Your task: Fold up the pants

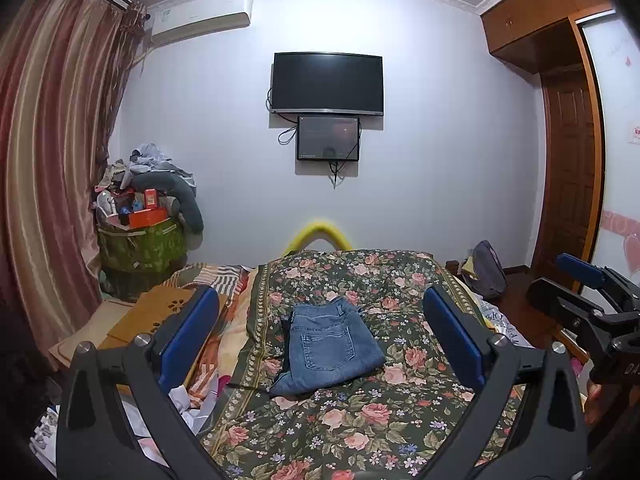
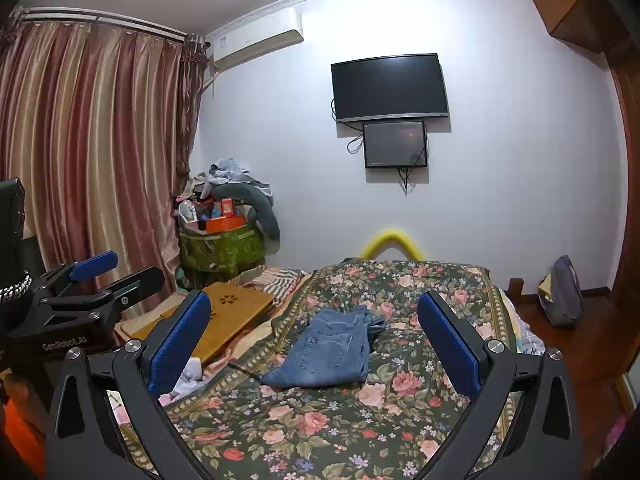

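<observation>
A bed [image 1: 360, 432] fills the lower part of both views, covered by a dark floral bedspread [image 2: 320, 424] with pink roses and a patterned border. Behind it stands a pale wall carrying a dark television [image 1: 327, 83], with a smaller screen [image 1: 328, 139] mounted just below it and cables hanging from both. Striped reddish curtains [image 1: 52, 160] hang on the left side of the room, with an air conditioner [image 1: 200, 20] high on the wall beside them. In the corner near the curtains a green basket [image 1: 140, 246] is piled with clothes and boxes, and a wooden lap tray [image 2: 232, 312] lies on the bed's left side. A wooden wardrobe [image 1: 560, 100] stands on the right, and a grey bag [image 2: 562, 296] leans near the wall on the floor. The pants [image 1: 328, 346], blue jeans, lie folded into a compact stack near the middle of the bedspread, a back pocket facing up. The left gripper [image 1: 320, 336] hovers above the bed with its blue-padded fingers spread wide and nothing between them, apart from the pants. The right gripper [image 2: 316, 340] is likewise wide apart and empty, held above the bedspread, the pants lying in the view between its fingers without touching them.
</observation>
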Demonstrator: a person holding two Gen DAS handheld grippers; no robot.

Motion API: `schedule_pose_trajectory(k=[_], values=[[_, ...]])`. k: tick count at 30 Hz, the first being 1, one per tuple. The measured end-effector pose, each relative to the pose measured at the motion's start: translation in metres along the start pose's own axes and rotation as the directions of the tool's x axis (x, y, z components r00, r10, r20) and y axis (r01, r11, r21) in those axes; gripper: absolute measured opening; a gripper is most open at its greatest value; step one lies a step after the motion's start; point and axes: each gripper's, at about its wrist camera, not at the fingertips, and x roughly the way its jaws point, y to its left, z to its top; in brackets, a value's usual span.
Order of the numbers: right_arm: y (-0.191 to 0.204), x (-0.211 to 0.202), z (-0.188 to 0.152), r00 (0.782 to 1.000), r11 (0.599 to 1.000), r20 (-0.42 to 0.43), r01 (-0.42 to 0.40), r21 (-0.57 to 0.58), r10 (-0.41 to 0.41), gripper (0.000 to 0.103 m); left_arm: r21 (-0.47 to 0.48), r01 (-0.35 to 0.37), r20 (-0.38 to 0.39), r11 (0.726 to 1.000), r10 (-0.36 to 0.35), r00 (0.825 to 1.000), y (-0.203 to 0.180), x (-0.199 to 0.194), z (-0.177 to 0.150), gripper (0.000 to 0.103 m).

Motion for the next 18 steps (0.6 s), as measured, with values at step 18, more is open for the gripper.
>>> schedule_pose_trajectory(k=[18], values=[[-0.0013, -0.0027, 0.0018, 1.0, 1.0, -0.002, 0.002, 0.014, -0.002, 0.103, 0.011, 0.006, 0.001, 1.0, -0.006, 1.0, -0.0026, -0.0004, 0.0012, 0.103]])
